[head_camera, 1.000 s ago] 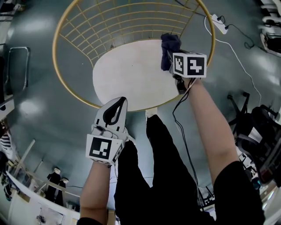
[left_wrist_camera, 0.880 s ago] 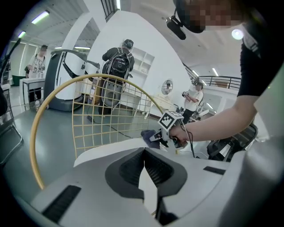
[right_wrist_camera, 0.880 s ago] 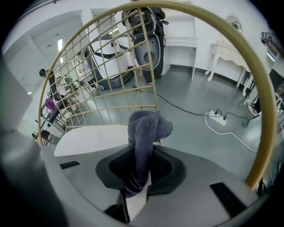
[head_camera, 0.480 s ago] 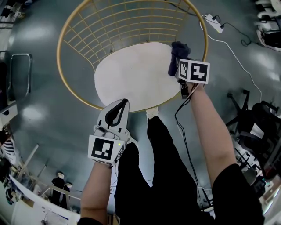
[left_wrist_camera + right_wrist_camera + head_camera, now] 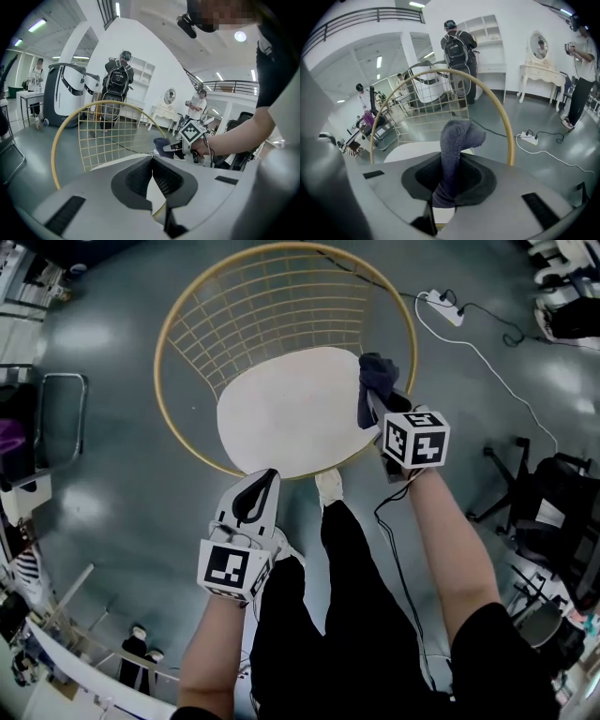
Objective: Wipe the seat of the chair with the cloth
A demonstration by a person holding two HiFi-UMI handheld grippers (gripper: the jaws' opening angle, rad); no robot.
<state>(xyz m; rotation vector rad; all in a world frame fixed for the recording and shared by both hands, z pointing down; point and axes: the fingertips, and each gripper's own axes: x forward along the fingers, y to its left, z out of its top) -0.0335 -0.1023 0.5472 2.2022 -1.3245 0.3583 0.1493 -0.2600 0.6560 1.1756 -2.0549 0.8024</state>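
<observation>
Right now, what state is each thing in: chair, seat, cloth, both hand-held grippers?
Chair: upright on the floor.
Seat: bare, nothing lying on it.
Cloth: bunched, sticking out of the jaws, over the seat's right edge; contact unclear.
Right hand-held gripper: shut on cloth.
Left hand-held gripper: shut, empty.
</observation>
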